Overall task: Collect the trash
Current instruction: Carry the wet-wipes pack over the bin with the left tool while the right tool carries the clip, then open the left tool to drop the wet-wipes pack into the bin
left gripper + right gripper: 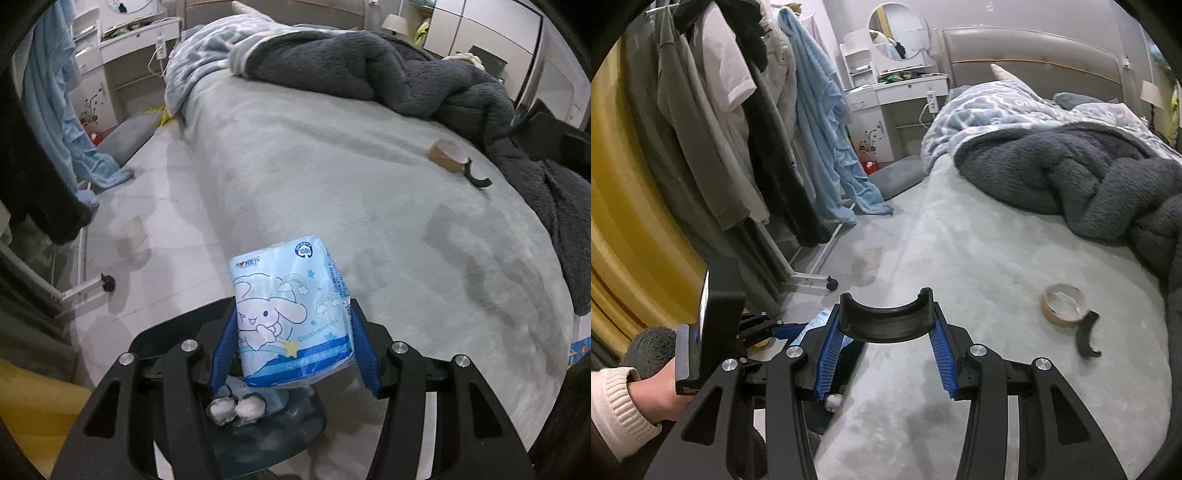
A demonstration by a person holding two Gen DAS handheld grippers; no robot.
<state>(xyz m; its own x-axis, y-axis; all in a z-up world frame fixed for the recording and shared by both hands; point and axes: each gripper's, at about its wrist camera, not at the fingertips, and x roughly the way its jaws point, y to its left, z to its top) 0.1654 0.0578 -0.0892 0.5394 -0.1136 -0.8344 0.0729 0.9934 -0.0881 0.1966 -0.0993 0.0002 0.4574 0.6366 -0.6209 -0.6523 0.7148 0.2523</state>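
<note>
tissue pack (pixel 291 317) clamped in left tool (pixel 293 347), contents unclear

I am counting one tissue pack (pixel 291 317), one tape roll (pixel 1062 304) lying at two o'clock, two black curved pieces (pixel 889 320), two blankets (pixel 1082 173), one round mirror (pixel 897 31), and one clothes rack (pixel 812 273) standing at ten o'clock.

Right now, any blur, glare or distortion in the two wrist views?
Left wrist: strong fisheye bend with dark corners; bed and tape roll smeared by motion, while the tissue pack in the left tool stays sharp. Right wrist: same bend; the black curved piece is sharp, tape roll slightly soft. No glare.
</note>
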